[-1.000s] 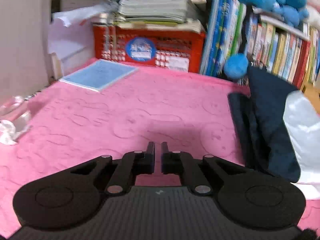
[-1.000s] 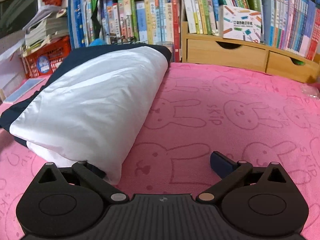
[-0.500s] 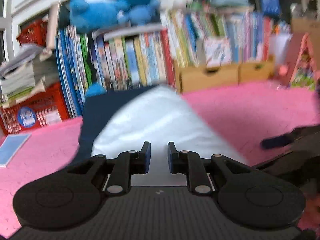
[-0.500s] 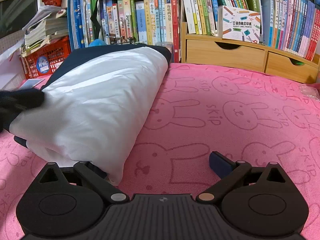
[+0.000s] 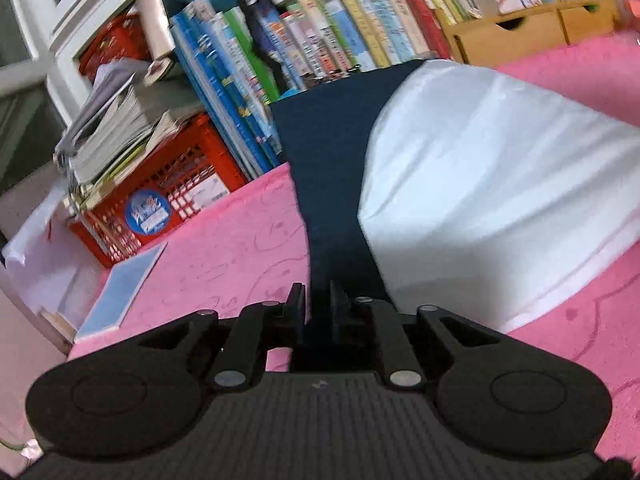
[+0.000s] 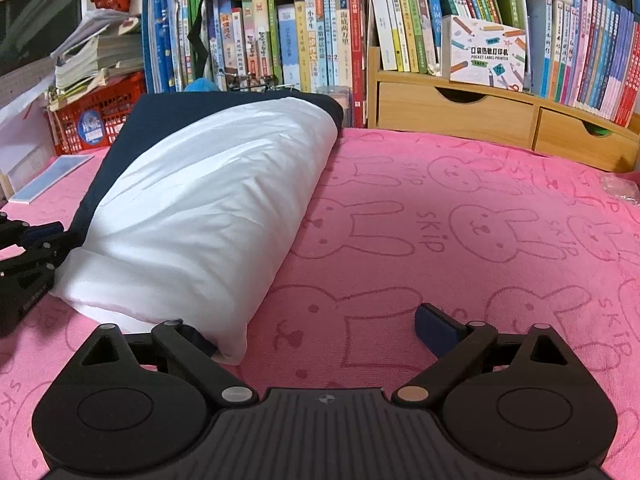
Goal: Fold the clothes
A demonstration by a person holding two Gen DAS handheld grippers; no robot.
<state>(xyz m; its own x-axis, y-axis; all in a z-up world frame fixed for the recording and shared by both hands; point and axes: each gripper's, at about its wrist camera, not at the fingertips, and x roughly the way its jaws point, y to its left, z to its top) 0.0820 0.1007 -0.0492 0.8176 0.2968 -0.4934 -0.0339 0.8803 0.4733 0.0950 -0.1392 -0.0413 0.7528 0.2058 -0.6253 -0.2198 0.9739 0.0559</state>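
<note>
A folded garment lies on the pink bunny-print cloth (image 6: 460, 216), its white part (image 6: 208, 216) on top of a navy part (image 6: 160, 120). In the left wrist view the white part (image 5: 480, 184) bulges at right and the navy part (image 5: 328, 168) runs down to my left gripper (image 5: 318, 304). Its fingers stand close together with the navy edge between them. From the right wrist view the left gripper (image 6: 56, 238) sits at the garment's near left corner. My right gripper (image 6: 316, 332) is wide open at the near right corner, with its left finger tucked under the white fold.
A red crate (image 5: 160, 200) stacked with papers, rows of books (image 6: 320, 40) and wooden drawers (image 6: 460, 108) line the back edge. A pale blue notebook (image 5: 124, 288) lies at the left. Crinkled plastic (image 6: 622, 186) sits at far right.
The left gripper swung right from the bare pink cloth onto the garment, opened a little, then narrowed on the navy edge. The right gripper stayed put and open.
</note>
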